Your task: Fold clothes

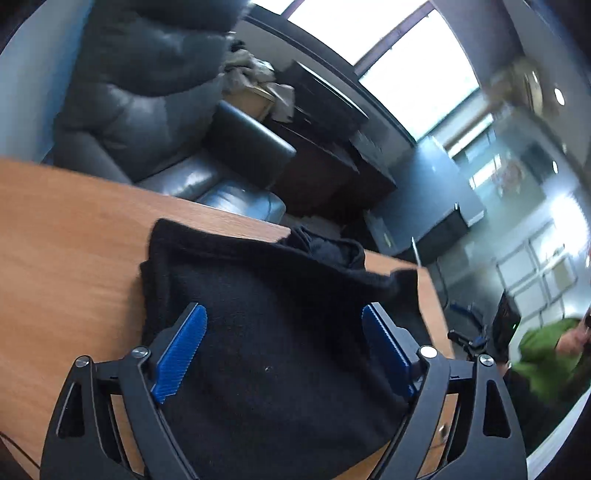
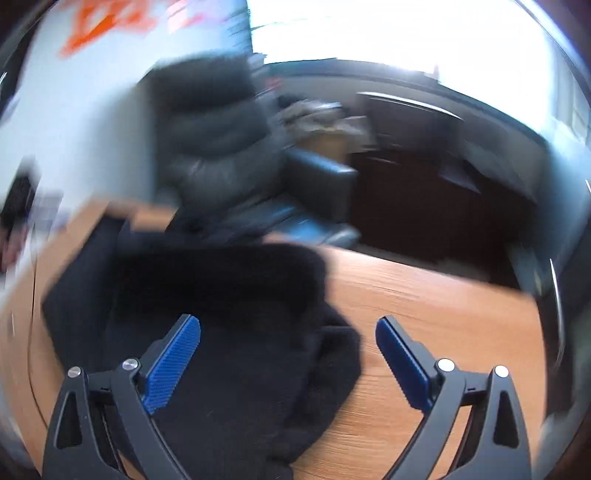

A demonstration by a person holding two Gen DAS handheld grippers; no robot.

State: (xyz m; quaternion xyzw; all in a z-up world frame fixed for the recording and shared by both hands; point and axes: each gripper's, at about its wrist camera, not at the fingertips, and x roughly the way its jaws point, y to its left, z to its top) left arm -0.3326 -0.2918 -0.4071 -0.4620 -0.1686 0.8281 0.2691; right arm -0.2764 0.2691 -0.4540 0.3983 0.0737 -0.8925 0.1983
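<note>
Left wrist view: my left gripper (image 1: 284,315) hangs above the black garment (image 1: 273,314), fingers spread wide apart with nothing between the blue ribbed pads (image 1: 183,352). The garment lies bunched on the wooden table (image 1: 74,236), its far folds reaching the table's far edge. Only this view shows a person in a green top (image 1: 546,350) at lower right and a second black device with blue parts (image 1: 469,332) just past the table's right edge; glass partitions (image 1: 524,184) and bright windows (image 1: 406,51) stand beyond.

Right wrist view: heavily motion-blurred. My right gripper (image 2: 288,325) is likewise released, its pads (image 2: 173,363) wide apart and holding nothing. The left finger sits over the garment (image 2: 229,314); the right finger sits over bare table (image 2: 424,306). Only this view shows blurred orange marks (image 2: 96,26) on the pale wall at upper left; they cannot be read.

Both views share the dark leather armchair (image 1: 147,103) behind the table and a dark wooden desk (image 2: 424,155) under the window.

No readable brand or label appears on the garment or grippers.
</note>
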